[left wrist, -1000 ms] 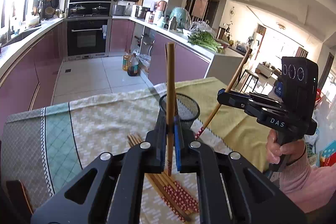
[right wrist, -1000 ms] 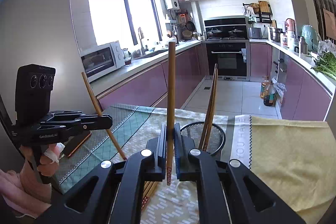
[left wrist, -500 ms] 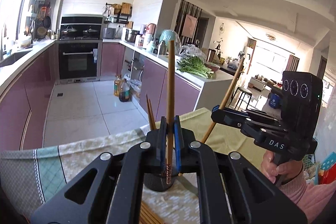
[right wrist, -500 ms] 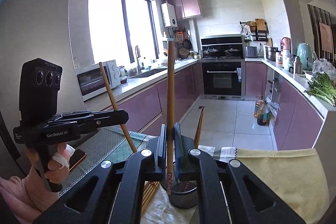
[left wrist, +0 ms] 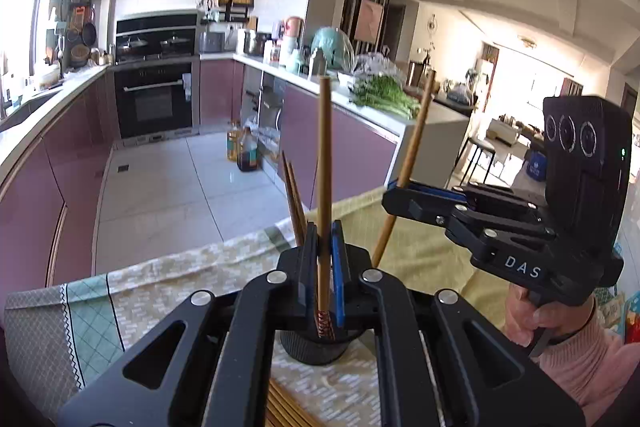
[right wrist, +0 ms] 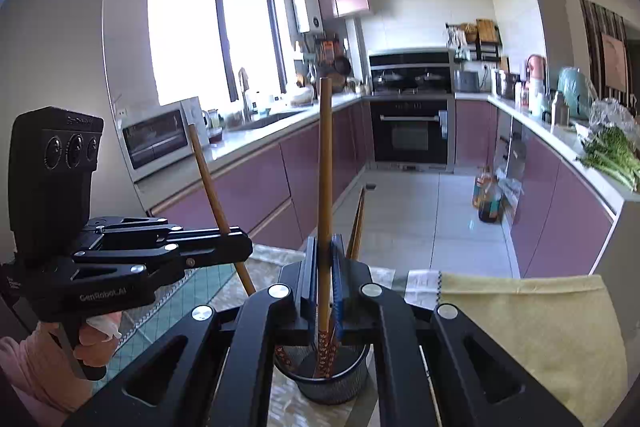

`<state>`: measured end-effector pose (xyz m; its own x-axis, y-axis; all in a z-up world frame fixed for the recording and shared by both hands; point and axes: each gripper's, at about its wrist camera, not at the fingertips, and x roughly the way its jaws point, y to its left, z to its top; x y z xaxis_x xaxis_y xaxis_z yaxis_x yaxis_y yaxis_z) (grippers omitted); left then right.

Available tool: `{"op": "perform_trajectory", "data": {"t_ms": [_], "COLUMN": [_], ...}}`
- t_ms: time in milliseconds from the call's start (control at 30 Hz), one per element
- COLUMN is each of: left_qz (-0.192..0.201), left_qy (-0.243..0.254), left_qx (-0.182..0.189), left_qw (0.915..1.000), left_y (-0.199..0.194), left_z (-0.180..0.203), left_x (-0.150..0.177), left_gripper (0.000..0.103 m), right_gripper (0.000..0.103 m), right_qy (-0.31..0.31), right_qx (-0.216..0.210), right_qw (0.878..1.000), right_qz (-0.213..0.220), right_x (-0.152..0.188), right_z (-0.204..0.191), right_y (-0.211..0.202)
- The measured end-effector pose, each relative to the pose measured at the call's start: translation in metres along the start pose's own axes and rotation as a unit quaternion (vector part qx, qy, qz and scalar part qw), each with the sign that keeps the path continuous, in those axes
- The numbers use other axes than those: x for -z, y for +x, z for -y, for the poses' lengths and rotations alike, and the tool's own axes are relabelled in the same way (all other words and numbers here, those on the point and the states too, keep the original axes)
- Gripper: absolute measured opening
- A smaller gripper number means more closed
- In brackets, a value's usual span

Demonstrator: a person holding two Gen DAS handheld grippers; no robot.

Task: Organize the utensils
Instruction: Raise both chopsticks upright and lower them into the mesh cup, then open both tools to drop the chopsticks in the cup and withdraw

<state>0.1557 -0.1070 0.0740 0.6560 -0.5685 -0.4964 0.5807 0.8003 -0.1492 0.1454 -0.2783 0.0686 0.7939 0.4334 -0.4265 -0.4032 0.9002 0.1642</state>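
Note:
My left gripper [left wrist: 324, 267] is shut on an upright wooden chopstick [left wrist: 323, 167]; its patterned tip hangs over the black mesh holder [left wrist: 312, 345]. My right gripper [right wrist: 324, 279] is shut on another upright chopstick [right wrist: 325, 167], whose patterned tip reaches into the same mesh holder [right wrist: 340, 387]. Two chopsticks [left wrist: 294, 199] stand in the holder and also show in the right wrist view [right wrist: 357, 223]. Each gripper shows in the other's view, the right gripper [left wrist: 394, 189] and the left gripper [right wrist: 236, 247], both tilted with their chopsticks.
Loose chopsticks [left wrist: 288, 407] lie on the patterned tablecloth [left wrist: 160, 287] just in front of the holder. A yellow cloth [right wrist: 520, 327] covers the table's right side. Purple kitchen cabinets [left wrist: 60, 167] and an oven [right wrist: 412, 131] stand behind, across a tiled floor.
Both grippers have tilted upward and closed in on the holder. The chopstick tips now hang at the holder's rim, the right one inside it.

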Motion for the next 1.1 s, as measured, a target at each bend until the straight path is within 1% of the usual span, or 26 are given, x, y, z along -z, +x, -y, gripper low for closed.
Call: {"op": "perform_trajectory", "data": {"t_ms": [200, 333, 400, 533, 733, 833, 900, 1000, 1100], "left_qz": [-0.049, -0.078, -0.082, -0.088, -0.097, -0.098, -0.094, -0.079, -0.056], "left_qy": [-0.009, -0.016, -0.02, -0.022, -0.031, -0.036, -0.036, -0.033, -0.029], "left_qx": [0.005, 0.01, 0.013, 0.01, 0.0, -0.004, -0.012, -0.023, -0.032], "left_qw": [0.9987, 0.9968, 0.9963, 0.9958, 0.9949, 0.9946, 0.9949, 0.9961, 0.9975], "left_y": [0.024, 0.039, 0.045, 0.054, 0.068, 0.071, 0.069, 0.059, 0.039], "left_z": [-0.014, -0.021, -0.025, -0.026, -0.031, -0.033, -0.034, -0.033, -0.034], "left_x": [0.022, 0.031, 0.032, 0.03, 0.027, 0.031, 0.033, 0.038, 0.043], "left_gripper": [0.007, 0.007, 0.007, 0.008, 0.008, 0.018, 0.02, 0.024, 0.031], "right_gripper": [0.006, 0.006, 0.006, 0.006, 0.007, 0.009, 0.009, 0.016, 0.024], "right_qy": [0.001, 0.01, 0.017, 0.028, 0.045, 0.046, 0.043, 0.04, 0.028], "right_qx": [-0.005, -0.01, -0.016, -0.016, -0.008, 0.001, 0.003, 0.002, -0.001], "right_qw": [0.999, 0.996, 0.994, 0.992, 0.991, 0.992, 0.993, 0.994, 0.996], "right_qz": [-0.052, -0.085, -0.103, -0.119, -0.123, -0.118, -0.113, -0.104, -0.089], "right_x": [0.011, 0.017, 0.019, 0.022, 0.024, 0.026, 0.028, 0.03, 0.031], "right_z": [0.001, 0.002, 0.005, 0.012, 0.017, 0.017, 0.014, 0.011, 0.002], "right_y": [0.021, 0.032, 0.04, 0.053, 0.068, 0.069, 0.067, 0.061, 0.05]}}
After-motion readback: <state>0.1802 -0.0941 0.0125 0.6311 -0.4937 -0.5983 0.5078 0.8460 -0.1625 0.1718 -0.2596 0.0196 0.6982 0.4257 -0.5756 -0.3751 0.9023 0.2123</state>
